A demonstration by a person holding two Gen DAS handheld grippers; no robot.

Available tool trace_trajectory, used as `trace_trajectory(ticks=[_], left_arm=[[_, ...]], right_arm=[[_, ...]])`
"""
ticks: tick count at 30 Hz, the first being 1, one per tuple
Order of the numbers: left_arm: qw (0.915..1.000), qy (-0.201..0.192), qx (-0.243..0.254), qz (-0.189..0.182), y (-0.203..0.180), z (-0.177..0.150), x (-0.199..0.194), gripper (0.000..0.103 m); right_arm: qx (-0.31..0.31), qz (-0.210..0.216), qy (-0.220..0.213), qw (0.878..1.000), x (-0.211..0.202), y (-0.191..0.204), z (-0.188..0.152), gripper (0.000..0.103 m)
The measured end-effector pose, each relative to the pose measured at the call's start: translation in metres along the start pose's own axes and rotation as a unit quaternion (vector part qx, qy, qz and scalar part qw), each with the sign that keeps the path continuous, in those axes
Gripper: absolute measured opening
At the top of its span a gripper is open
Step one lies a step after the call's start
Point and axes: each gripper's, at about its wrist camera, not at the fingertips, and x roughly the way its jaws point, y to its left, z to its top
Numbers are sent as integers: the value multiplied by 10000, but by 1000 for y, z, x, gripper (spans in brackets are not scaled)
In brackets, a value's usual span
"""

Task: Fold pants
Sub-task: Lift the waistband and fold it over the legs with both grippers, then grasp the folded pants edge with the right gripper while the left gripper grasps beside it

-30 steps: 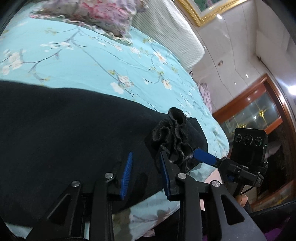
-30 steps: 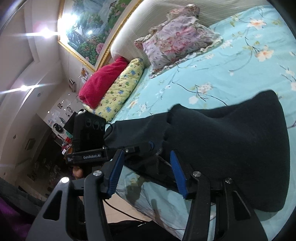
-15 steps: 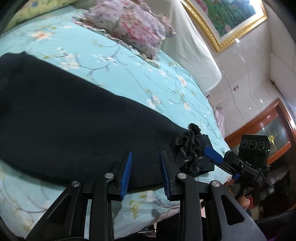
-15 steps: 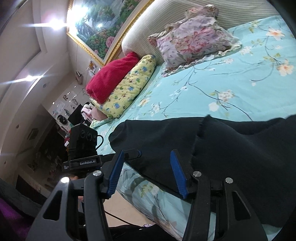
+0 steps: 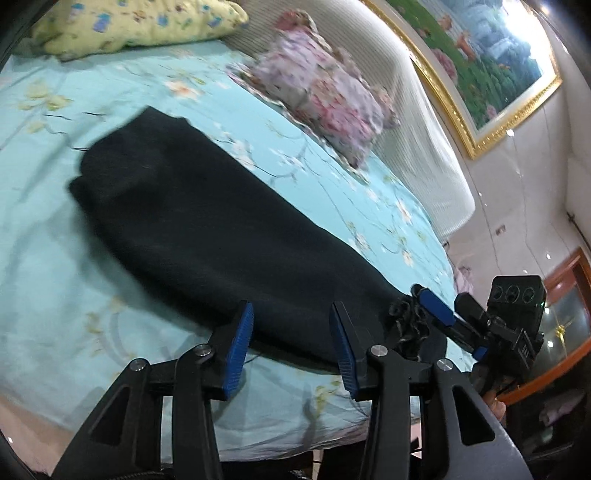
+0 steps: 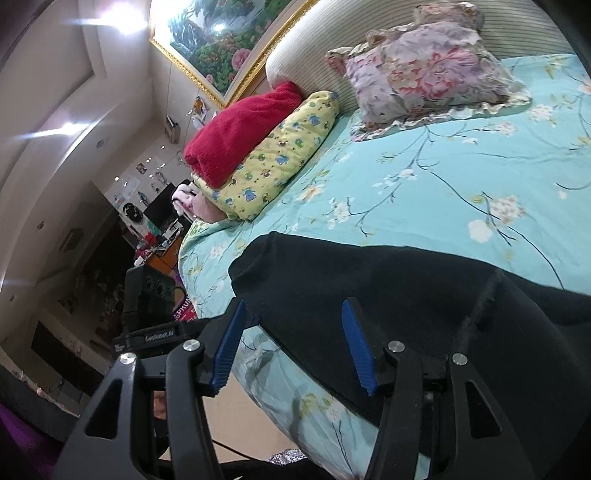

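We hold both claws tilted down over the near edge of the bed [image 5: 55, 295]. The left claw [image 5: 291, 343] is opening, its 2 blue pads apart above the black pants [image 5: 207, 229] with nothing pinched. The right claw [image 6: 295, 343] also stands apart, hovering over the cloth without gripping.

The pants lie flat on the teal sheet, their long axis running from the near right edge toward the far left, one end pointing at the yellow pillow [image 5: 129, 26].

The left view shows the right claw beside a ruffled end; the right view alone shows a red blanket [image 6: 240, 133].
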Motion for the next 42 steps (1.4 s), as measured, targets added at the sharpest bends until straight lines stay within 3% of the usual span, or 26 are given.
trace_trajectory(ticks=[6, 10, 22, 34, 42], left_arm=[[9992, -174, -127, 348, 13, -5, -16, 46], [9973, -356, -328, 555, 24, -6, -26, 51], [9902, -546, -1018, 790, 60, 5, -32, 51], [9810, -673, -1646, 775, 89, 26, -27, 55], [9792, -644, -1735, 834, 99, 33, -19, 55]], right_arm=[[-120, 32, 149, 9998, 21, 8, 10, 56], [-234, -14, 367, 9991, 40, 16, 19, 68], [-877, -174, 1203, 9887, 124, 35, 65, 68], [-1623, -204, 2034, 9653, 206, 46, 96, 68], [-2195, -206, 2707, 9371, 249, 51, 95, 68]])
